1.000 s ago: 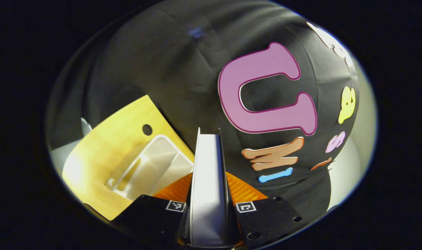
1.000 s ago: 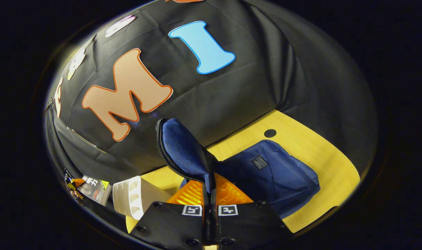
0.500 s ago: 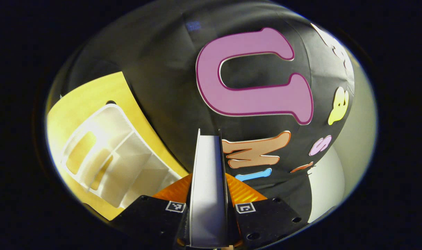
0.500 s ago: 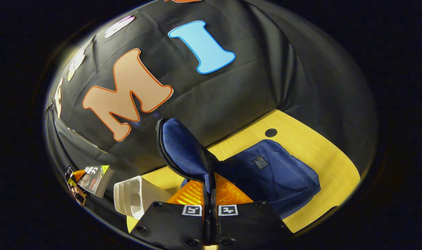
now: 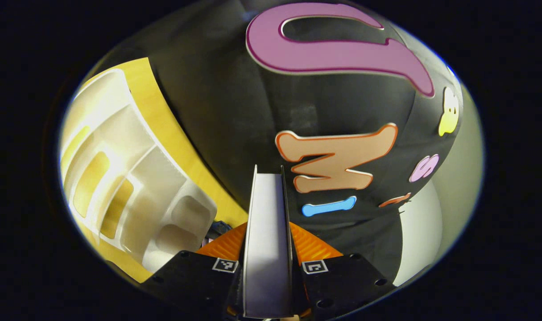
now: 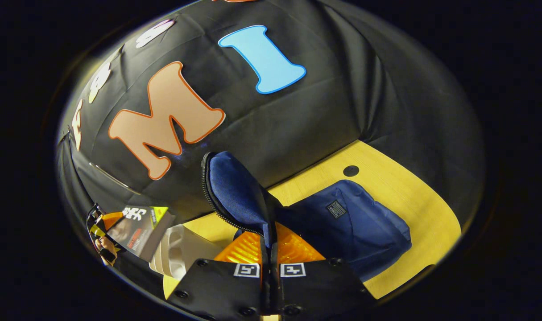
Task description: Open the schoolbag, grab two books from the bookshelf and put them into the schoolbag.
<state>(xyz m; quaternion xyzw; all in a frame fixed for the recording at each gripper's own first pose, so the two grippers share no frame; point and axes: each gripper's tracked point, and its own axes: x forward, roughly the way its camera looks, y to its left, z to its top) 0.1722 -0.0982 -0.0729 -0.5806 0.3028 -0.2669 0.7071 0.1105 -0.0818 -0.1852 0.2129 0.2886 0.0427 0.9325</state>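
Note:
In the left gripper view my left gripper (image 5: 268,249) is shut on a book (image 5: 267,232), seen edge-on with its white pages facing me. The white bookshelf (image 5: 128,178) lies to its left on the yellow table (image 5: 172,133). In the right gripper view my right gripper (image 6: 269,249) is shut on the zipped flap (image 6: 235,196) of the blue schoolbag (image 6: 351,227), holding the flap up. The same book (image 6: 139,225), dark-covered, shows at the lower left with the left gripper (image 6: 102,225) on it, in front of the bookshelf (image 6: 181,252).
The schoolbag rests on the yellow table (image 6: 409,200), which has a round black hole (image 6: 350,170) near its back edge. Black cloth walls stand close behind the table. A small dark object (image 5: 217,228) peeks out beside the bookshelf's near corner.
The left gripper has swung with the book, so the bookshelf now looms larger at the left. In the right gripper view the book has drifted right, toward the bag. The right gripper keeps still.

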